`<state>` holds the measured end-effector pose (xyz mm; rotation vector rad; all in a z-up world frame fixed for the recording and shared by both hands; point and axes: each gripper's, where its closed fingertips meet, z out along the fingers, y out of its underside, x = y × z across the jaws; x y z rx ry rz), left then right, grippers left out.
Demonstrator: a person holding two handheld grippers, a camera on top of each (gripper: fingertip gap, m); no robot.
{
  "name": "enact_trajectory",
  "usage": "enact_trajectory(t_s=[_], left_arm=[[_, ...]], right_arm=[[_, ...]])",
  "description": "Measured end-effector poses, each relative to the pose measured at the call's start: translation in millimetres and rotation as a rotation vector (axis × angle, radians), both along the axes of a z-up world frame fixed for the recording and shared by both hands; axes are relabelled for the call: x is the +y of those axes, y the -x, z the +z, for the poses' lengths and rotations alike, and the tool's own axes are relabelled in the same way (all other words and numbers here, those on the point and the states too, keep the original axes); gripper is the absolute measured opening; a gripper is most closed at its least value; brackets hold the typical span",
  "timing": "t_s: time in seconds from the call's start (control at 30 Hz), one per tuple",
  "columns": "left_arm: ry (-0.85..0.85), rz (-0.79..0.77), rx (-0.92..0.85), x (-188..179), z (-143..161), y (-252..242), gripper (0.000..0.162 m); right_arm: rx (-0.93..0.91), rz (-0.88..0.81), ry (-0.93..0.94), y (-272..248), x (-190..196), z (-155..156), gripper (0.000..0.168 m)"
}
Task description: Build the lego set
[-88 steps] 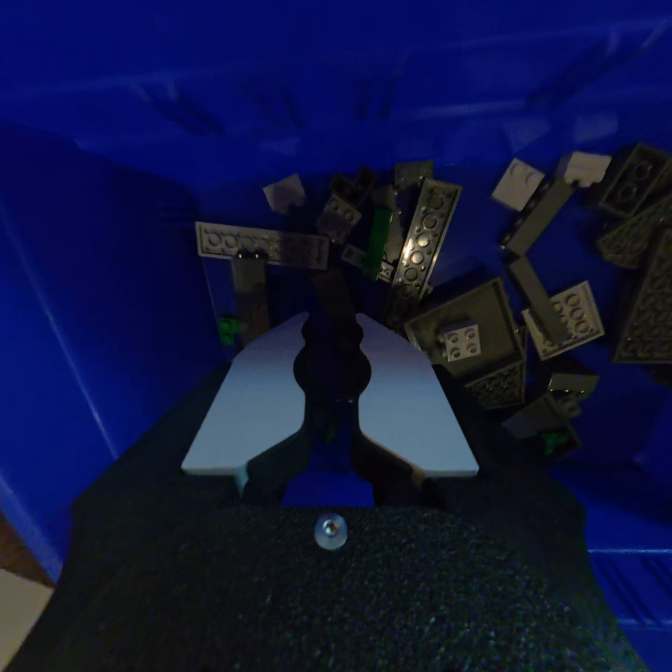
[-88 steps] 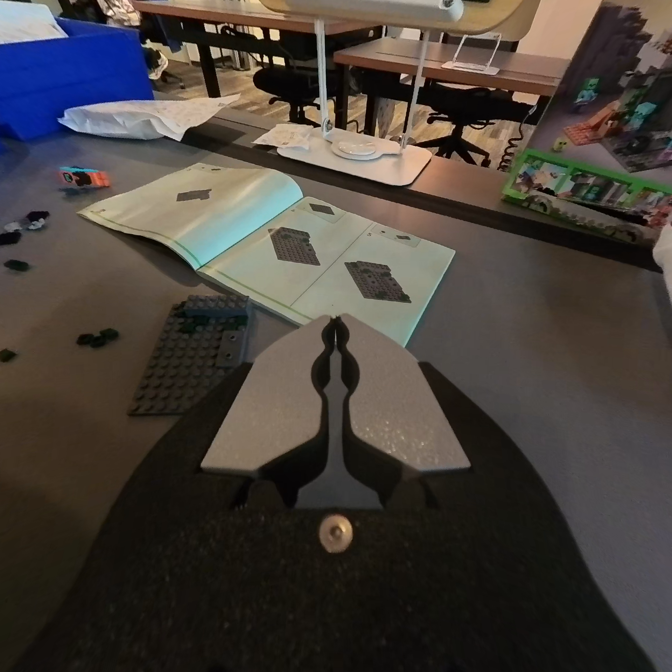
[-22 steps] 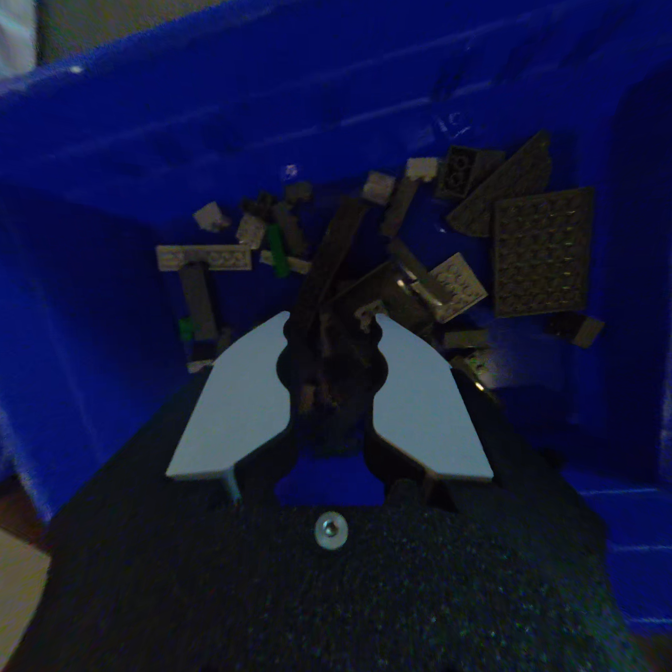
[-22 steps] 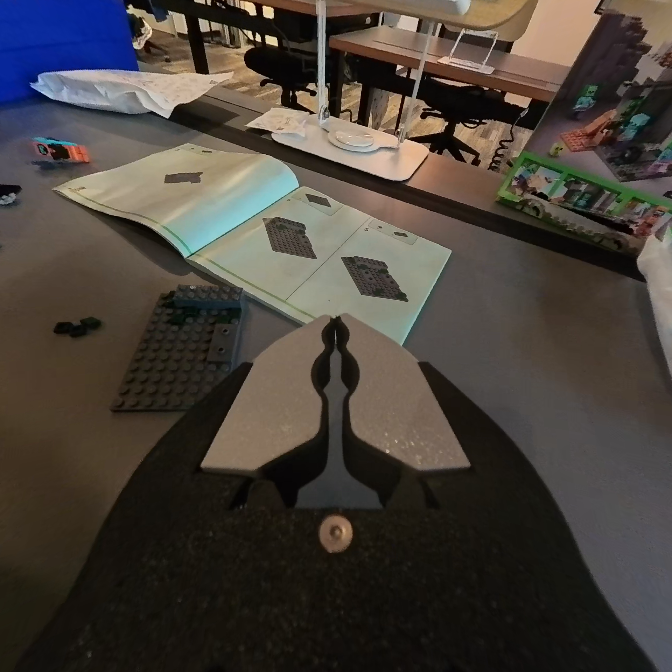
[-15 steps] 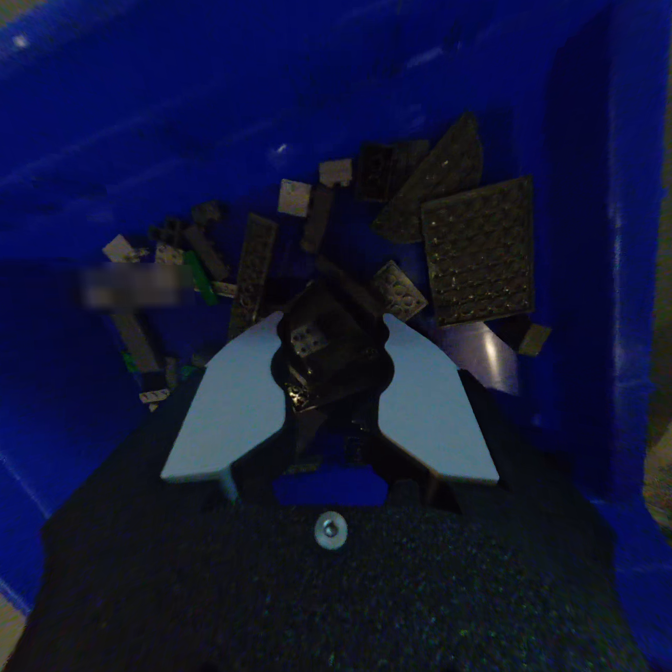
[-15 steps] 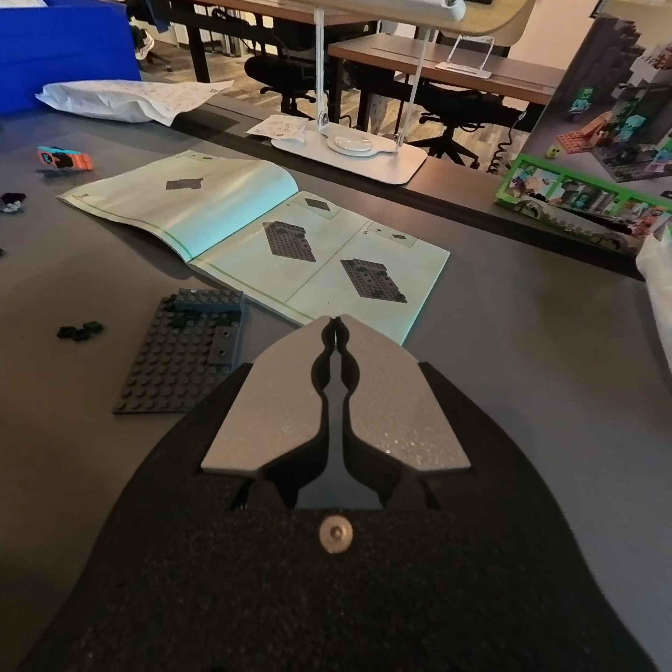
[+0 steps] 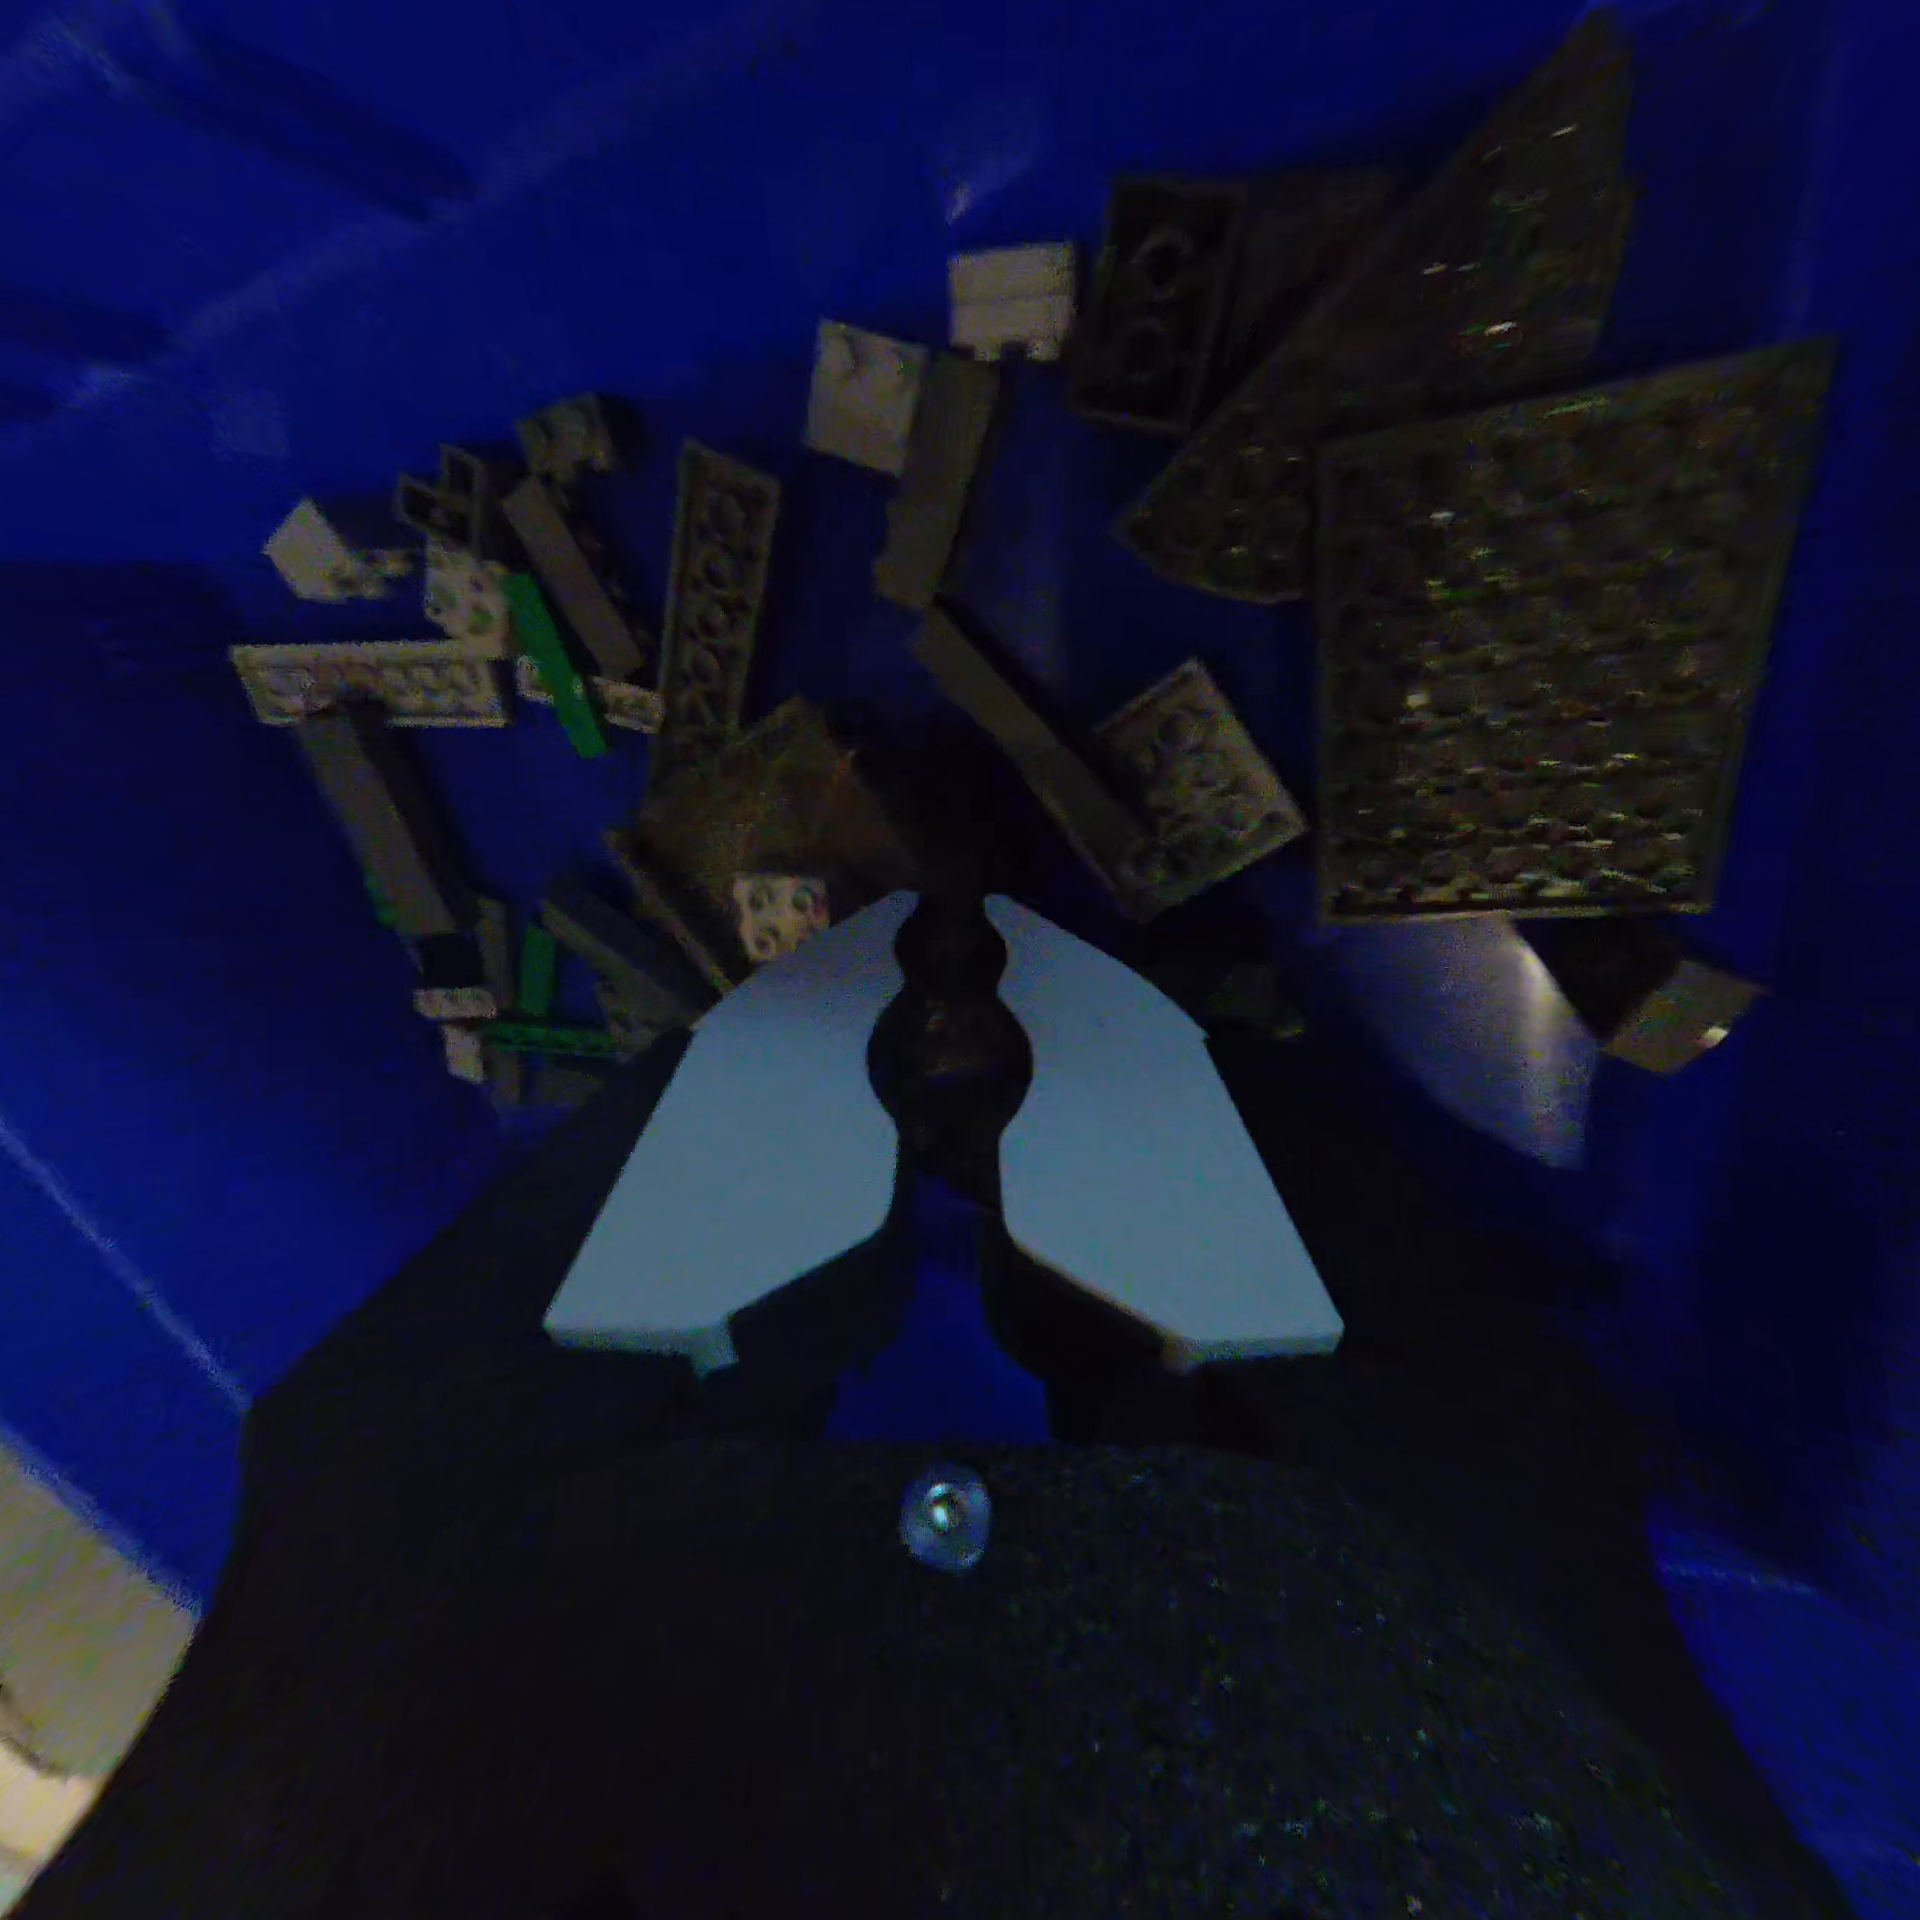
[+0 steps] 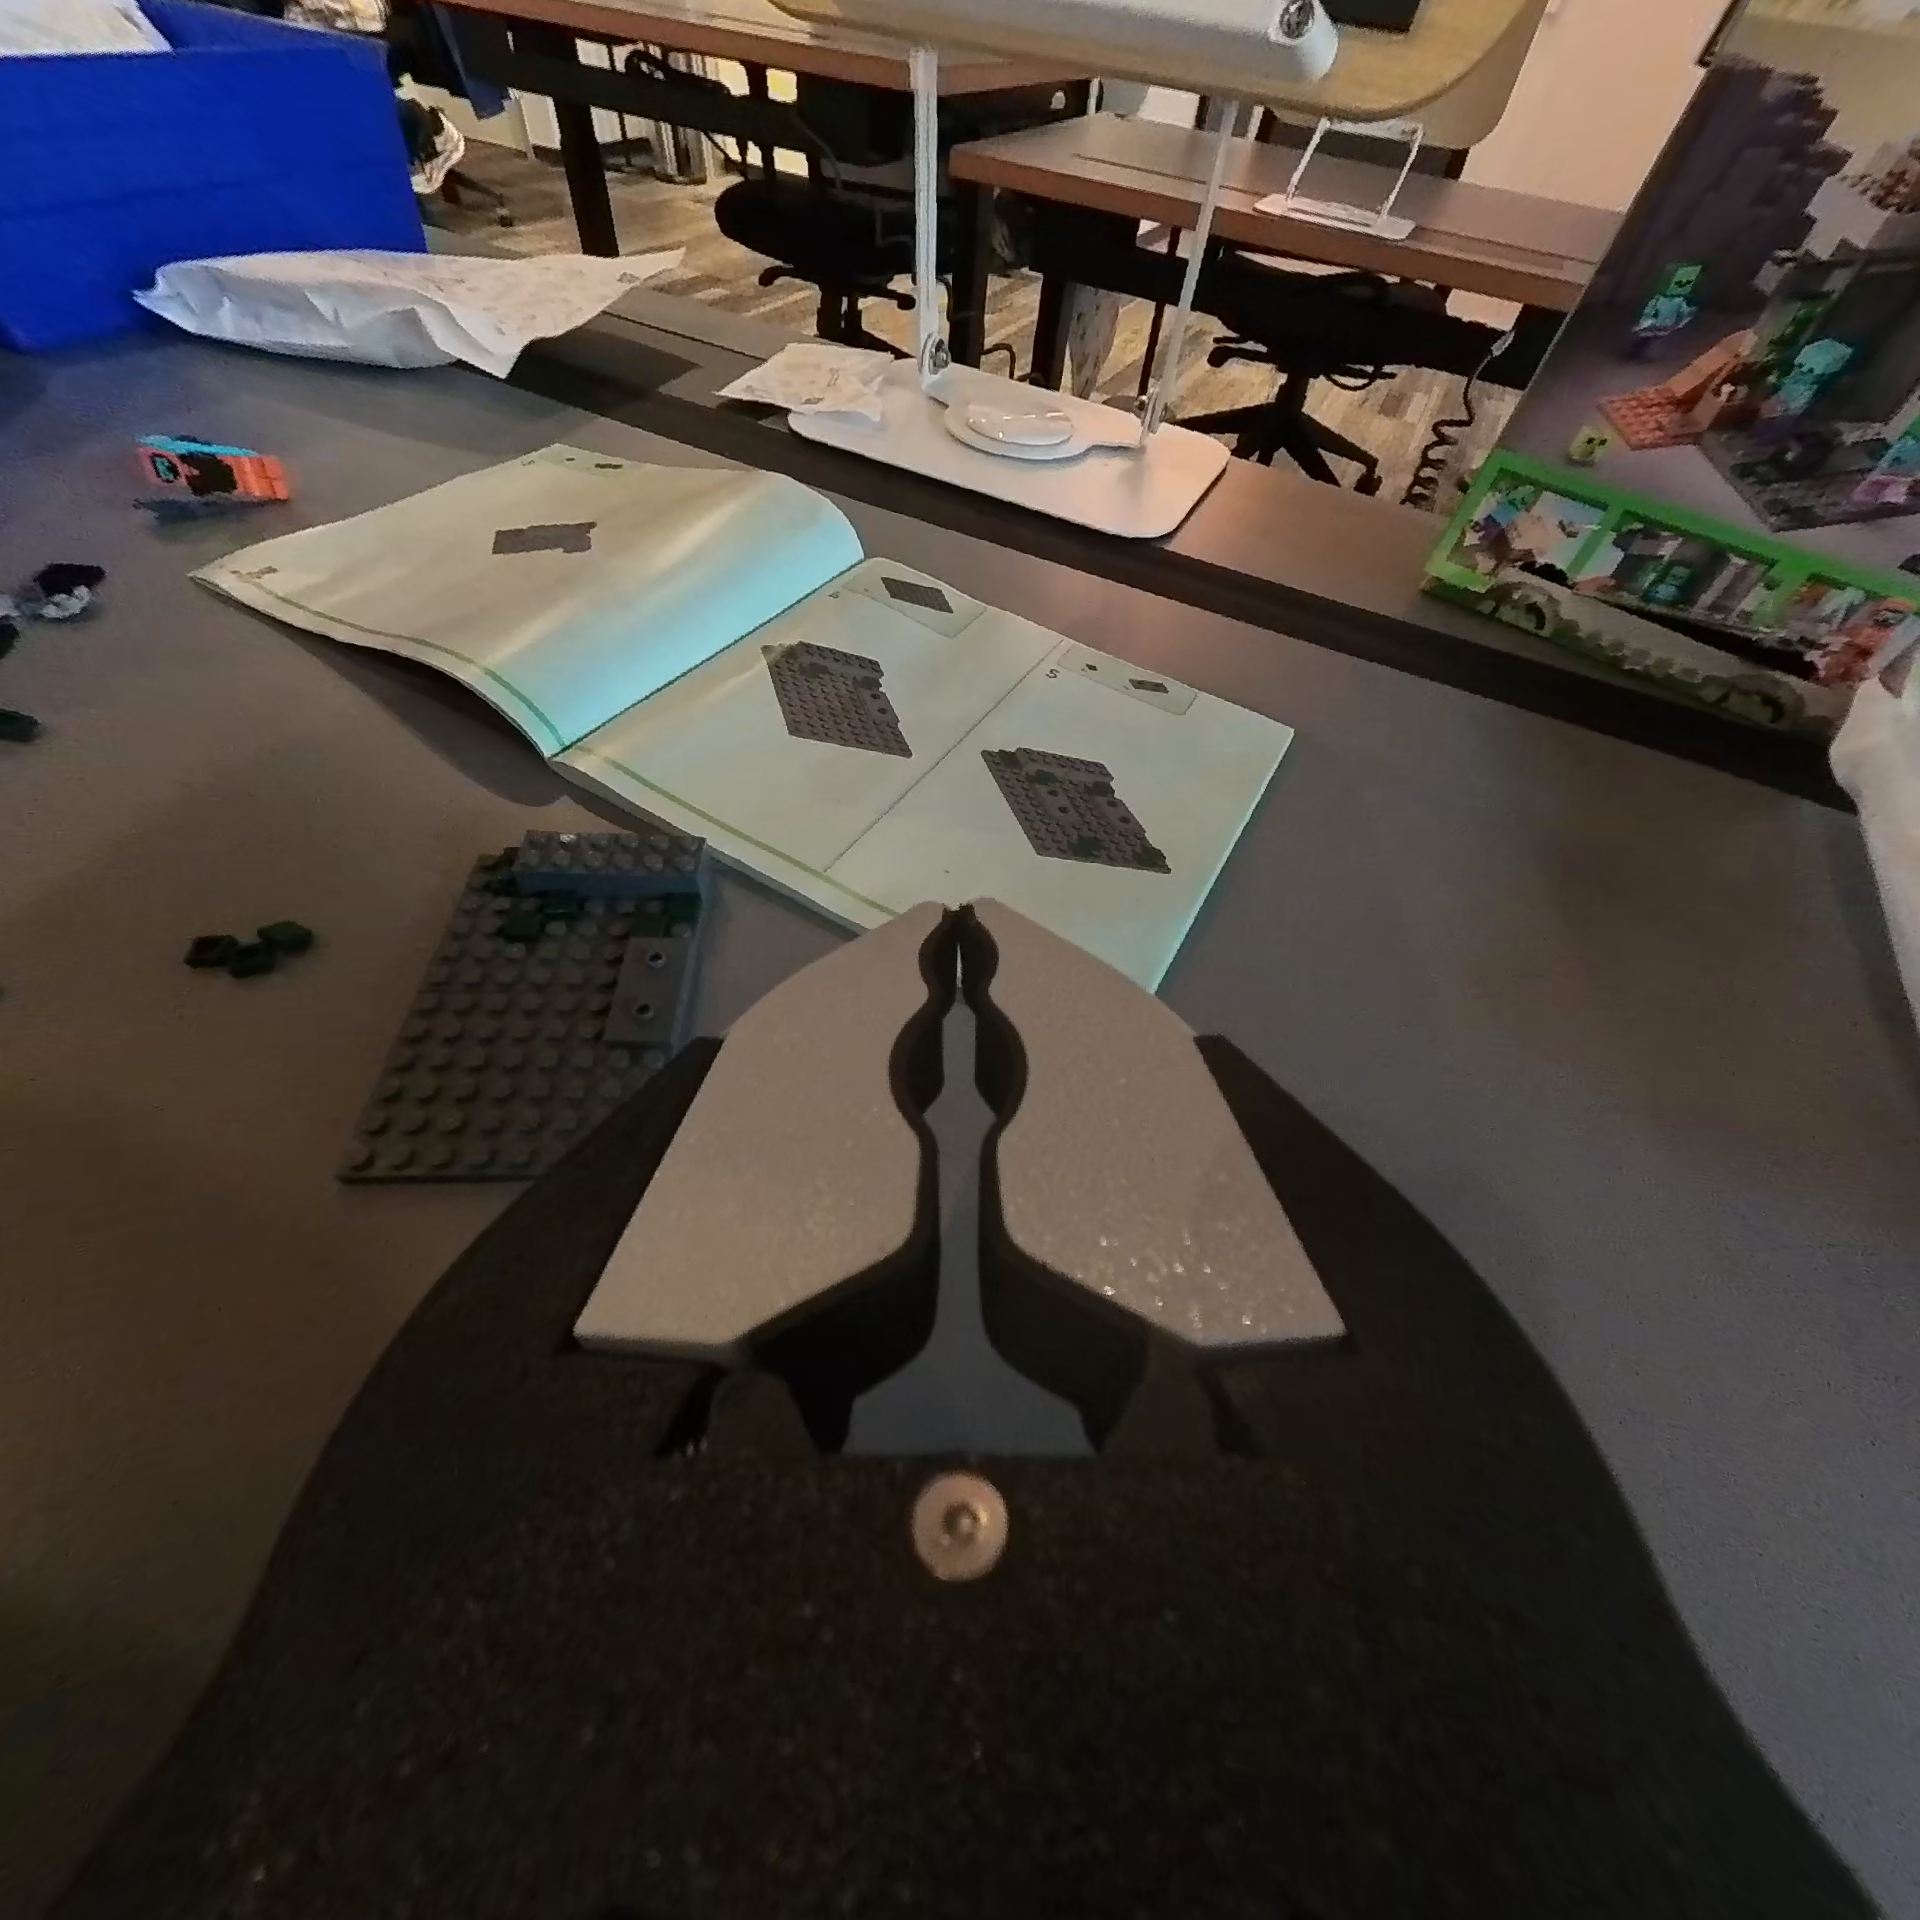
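1. Here, the build itself: a dark grey studded baseplate [image 8: 530, 1023] lies flat on the grey desk [image 8: 1507, 1039], carrying a blue-grey brick along its far edge and a small grey plate near its right side. It sits just left of the right claw [image 8: 958, 912], whose tips are pressed together on nothing.
2. Beyond it, an open pale-green instruction booklet [image 8: 727, 707] lies flat, with small dark loose pieces [image 8: 249, 948] to the left.
3. Supply: a deep blue plastic bin [image 7: 312, 312] holds a heap of grey and dark plates; the picture is dim and blurred.
4. The left claw [image 7: 948, 904] is down inside the bin, tips narrowly apart. A dark shape fills the gap; I cannot tell whether a piece is pinched.
5. Key relation: a long dark grey bar [image 7: 1023, 743] runs diagonally up-left from just ahead of the tips, a small light stud block [image 7: 777, 912] just left of them, a large dark studded plate [image 7: 1538, 644] well right.
6. Judgement: the left claw is the picker; the right is nearer the baseplate, likely to steady it.
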<state>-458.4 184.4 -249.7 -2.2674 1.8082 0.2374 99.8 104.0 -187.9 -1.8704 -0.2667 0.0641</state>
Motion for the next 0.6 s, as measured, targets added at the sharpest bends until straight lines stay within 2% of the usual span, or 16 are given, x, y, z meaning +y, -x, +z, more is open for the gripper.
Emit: enact_trajectory(t_s=[0.1, 0.33, 0.5, 0.6], left_arm=[[-0.025, 0.062, 0.024, 12, 7, 13, 0.006], [-0.096, 0.191, 0.009, 46, 48, 54, 0.005], [-0.091, 0.250, 0.080, 57, 47, 82, 0.007], [-0.114, 0.257, 0.137, 60, 45, 91, 0.021]], right_arm=[[0.005, 0.002, -0.001, 0, 0, 0, 0.000], [0.008, 0.009, 0.005, 1, 0, 0, 0.000], [0.015, 0.009, 0.002, 1, 0, 0, 0.000], [0.013, 0.009, 0.000, 1, 0, 0, 0.000]])
